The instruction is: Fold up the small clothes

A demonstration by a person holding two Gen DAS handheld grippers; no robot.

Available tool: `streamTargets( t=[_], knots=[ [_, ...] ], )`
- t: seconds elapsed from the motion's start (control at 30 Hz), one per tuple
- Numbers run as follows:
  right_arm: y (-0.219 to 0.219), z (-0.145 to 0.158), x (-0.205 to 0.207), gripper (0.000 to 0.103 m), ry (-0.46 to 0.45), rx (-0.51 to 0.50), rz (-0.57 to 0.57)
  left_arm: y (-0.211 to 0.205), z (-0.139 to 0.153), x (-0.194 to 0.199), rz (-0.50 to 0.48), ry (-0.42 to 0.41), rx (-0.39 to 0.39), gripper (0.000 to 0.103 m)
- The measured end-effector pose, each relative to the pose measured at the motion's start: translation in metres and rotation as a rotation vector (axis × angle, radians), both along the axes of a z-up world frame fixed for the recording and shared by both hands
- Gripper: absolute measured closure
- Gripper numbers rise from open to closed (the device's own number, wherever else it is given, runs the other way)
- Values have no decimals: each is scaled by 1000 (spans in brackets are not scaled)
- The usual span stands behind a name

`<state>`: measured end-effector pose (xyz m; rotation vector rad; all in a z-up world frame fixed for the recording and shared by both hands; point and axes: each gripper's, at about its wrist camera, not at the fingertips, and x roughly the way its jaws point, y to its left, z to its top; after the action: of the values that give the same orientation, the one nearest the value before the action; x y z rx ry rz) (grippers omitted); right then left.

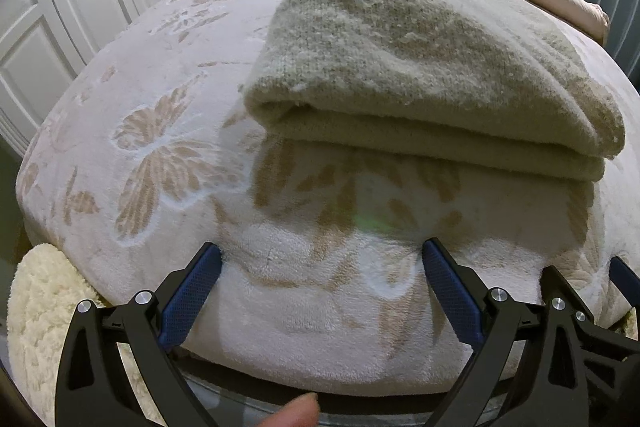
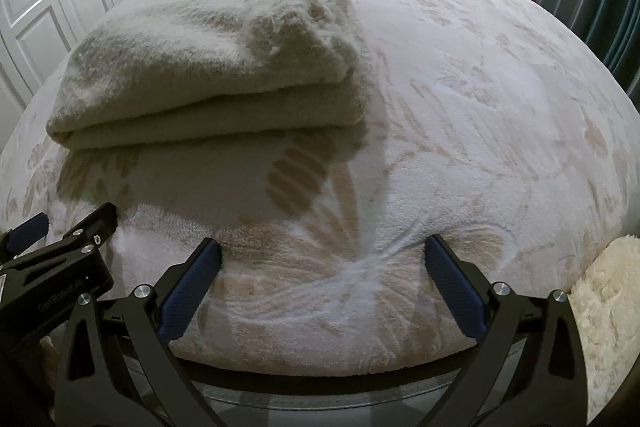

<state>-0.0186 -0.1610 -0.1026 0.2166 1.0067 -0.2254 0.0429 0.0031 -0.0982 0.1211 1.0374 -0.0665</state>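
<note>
Two claws, both spread wide over the bed's near edge, pinching nothing. From the left wrist: left claw [image 1: 322,251] gaping at 6 o'clock above the butterfly-patterned blanket [image 1: 132,163]; folded beige garment [image 1: 432,75] lying at 1 o'clock, well clear. From the right wrist: right claw [image 2: 322,249] gaping likewise; same folded garment [image 2: 208,67] resting at 10 o'clock on the blanket [image 2: 480,131]; left claw [image 2: 48,239] visible at 8 o'clock.

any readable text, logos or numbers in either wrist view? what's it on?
"GenRobot.AI": embossed on the black body of the left gripper, seen at the left edge of the right wrist view; faint, last letters uncertain.
Nothing else readable: none on the folded beige garment, the butterfly-pattern blanket, or the right gripper.
</note>
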Motion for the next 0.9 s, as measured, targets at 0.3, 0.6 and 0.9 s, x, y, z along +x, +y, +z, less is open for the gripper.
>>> streamTargets(
  t=[0.3, 0.6, 0.9],
  knots=[
    [-2, 0, 0, 5, 3, 1, -1, 1, 0, 2, 2, 1, 1, 5],
    [1, 0, -3, 5, 2, 0, -4, 0, 0, -1, -1, -2, 3, 5],
    [0, 0, -2, 5, 2, 1, -4, -3, -1, -4, 3, 0, 6, 5]
  ],
)
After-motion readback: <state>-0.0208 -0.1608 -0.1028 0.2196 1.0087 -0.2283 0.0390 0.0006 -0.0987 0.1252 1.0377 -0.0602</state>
